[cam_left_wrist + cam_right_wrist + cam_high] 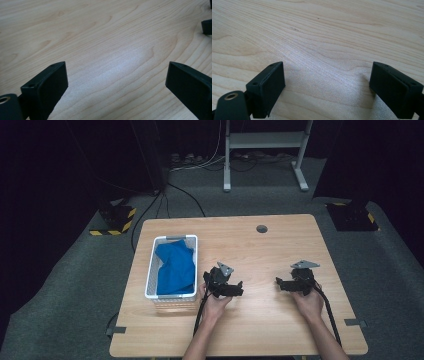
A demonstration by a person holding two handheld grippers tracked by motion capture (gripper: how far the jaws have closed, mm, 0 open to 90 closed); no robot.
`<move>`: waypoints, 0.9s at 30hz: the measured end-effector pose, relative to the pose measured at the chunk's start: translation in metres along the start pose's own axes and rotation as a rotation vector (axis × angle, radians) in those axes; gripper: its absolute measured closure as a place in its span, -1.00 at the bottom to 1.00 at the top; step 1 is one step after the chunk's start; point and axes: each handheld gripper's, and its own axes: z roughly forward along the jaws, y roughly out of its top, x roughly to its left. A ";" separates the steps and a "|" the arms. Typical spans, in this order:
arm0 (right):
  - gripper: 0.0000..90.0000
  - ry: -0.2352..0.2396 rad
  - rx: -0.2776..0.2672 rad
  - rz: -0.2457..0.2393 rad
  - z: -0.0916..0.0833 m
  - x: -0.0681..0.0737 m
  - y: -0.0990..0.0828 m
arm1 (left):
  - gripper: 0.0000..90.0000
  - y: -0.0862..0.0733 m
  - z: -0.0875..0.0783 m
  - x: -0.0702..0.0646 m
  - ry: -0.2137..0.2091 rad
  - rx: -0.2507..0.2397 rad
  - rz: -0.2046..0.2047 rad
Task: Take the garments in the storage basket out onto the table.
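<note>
A blue cloth (175,266) lies bunched inside a white slatted basket (151,275) on the left part of the wooden table (260,250). My left gripper (241,289) rests low over the table just right of the basket, pointing right. Its jaws stand wide apart over bare wood (117,72) with nothing between them. My right gripper (278,283) sits right of centre, pointing left toward the other one. It is open too, with bare wood (327,72) between its jaws. A jaw tip of the right gripper (207,26) shows at the far right edge of the left gripper view.
A dark round grommet hole (261,228) sits near the table's far edge. Beyond the table, on the grey carpet, stand a white metal frame (265,150) and cables. Yellow-and-black striped blocks (117,220) lie on the floor at both far corners.
</note>
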 end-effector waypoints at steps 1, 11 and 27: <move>-0.72 0.000 0.000 0.000 0.000 0.000 0.000 | -0.87 0.002 -0.004 0.001 0.006 -0.014 0.007; -0.72 0.000 0.000 0.000 0.000 0.000 0.000 | -0.80 0.014 -0.023 0.013 0.050 -0.050 -0.003; -0.72 0.000 0.000 0.000 0.000 0.000 0.000 | -0.73 0.022 -0.053 0.057 0.157 -0.096 -0.069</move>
